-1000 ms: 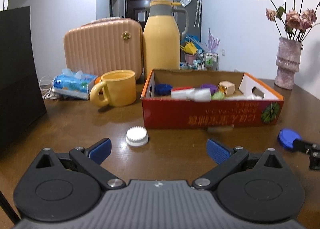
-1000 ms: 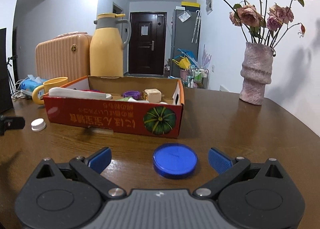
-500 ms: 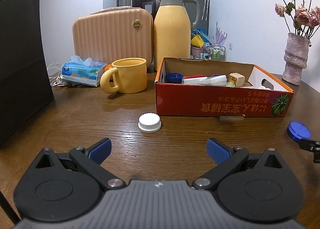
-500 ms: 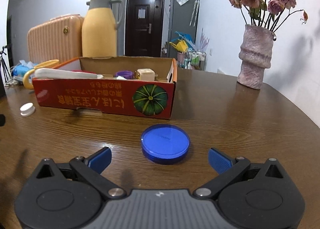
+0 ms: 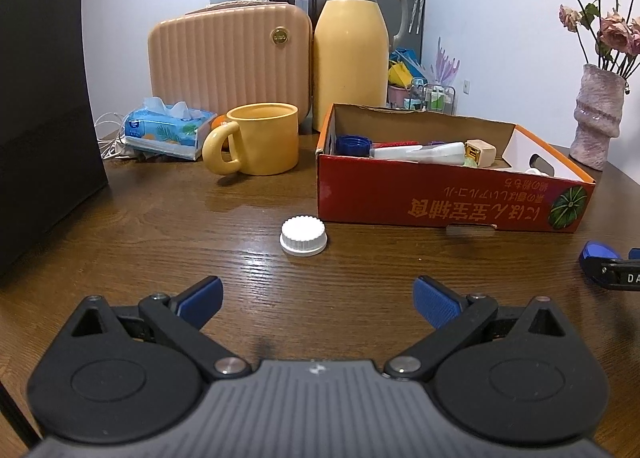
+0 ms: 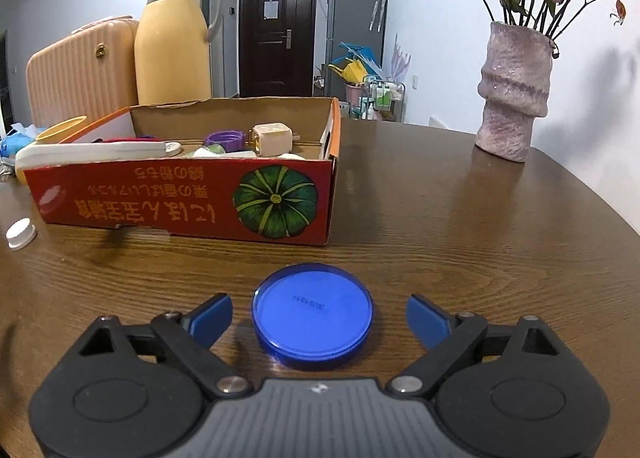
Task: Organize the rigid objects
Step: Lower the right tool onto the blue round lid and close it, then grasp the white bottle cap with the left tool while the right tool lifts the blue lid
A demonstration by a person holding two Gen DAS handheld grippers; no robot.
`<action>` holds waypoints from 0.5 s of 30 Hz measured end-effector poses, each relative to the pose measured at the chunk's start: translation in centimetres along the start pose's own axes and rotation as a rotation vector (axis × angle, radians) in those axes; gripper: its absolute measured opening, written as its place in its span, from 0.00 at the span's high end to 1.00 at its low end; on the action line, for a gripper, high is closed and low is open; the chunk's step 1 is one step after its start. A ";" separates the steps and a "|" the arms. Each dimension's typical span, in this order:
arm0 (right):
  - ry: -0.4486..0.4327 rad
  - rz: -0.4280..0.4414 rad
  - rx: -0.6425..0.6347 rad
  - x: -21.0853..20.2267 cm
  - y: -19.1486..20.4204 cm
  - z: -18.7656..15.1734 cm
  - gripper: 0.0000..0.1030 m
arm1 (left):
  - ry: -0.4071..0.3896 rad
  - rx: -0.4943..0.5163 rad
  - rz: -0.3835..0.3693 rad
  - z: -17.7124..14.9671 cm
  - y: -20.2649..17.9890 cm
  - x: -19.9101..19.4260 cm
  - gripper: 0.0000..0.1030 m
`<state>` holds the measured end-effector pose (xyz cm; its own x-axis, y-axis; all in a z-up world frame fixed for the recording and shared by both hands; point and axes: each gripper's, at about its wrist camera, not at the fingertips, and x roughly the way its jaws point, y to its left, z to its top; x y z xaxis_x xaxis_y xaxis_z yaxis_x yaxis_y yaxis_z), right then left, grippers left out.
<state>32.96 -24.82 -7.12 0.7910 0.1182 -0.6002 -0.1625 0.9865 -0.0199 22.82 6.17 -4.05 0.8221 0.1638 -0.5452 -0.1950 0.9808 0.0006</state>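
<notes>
The right gripper (image 6: 319,316) sits low over the wooden table (image 6: 460,242), its jaws closing in on the blue round lid (image 6: 314,312) lying flat between them, and the blue pads (image 6: 212,316) are not touching its rim yet. Just beyond stands the red cardboard box (image 6: 180,202) with a pumpkin print, holding a purple cap (image 6: 225,138), a beige cube (image 6: 272,138) and a white tube (image 6: 92,152). Over on the left, the left gripper (image 5: 318,300) hangs wide open and empty, with the white ribbed cap (image 5: 303,236) on the table ahead of it, near the box's corner. A yellow mug (image 5: 260,144) stands behind.
</notes>
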 end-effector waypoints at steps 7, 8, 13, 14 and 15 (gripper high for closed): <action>0.010 0.014 0.004 0.4 -0.1 0.0 0.20 | 0.008 -0.003 -0.001 0.0 0.0 0.2 0.00; 0.011 0.016 0.007 0.4 -0.1 0.0 0.22 | 0.009 -0.003 0.000 0.0 0.0 0.2 0.00; 0.016 0.020 0.015 0.5 -0.3 0.1 0.29 | 0.011 -0.004 0.000 0.0 0.1 0.2 0.00; 0.017 0.021 0.015 0.5 -0.3 0.0 0.30 | 0.012 -0.005 0.000 0.0 0.1 0.2 0.00; 0.019 0.023 0.015 0.5 -0.3 0.0 0.32 | 0.013 -0.005 0.000 0.0 0.1 0.2 0.00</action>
<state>33.47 -25.06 -7.41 0.7761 0.1386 -0.6152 -0.1713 0.9852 0.0058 22.96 6.30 -4.19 0.8153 0.1623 -0.5559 -0.1977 0.9803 -0.0037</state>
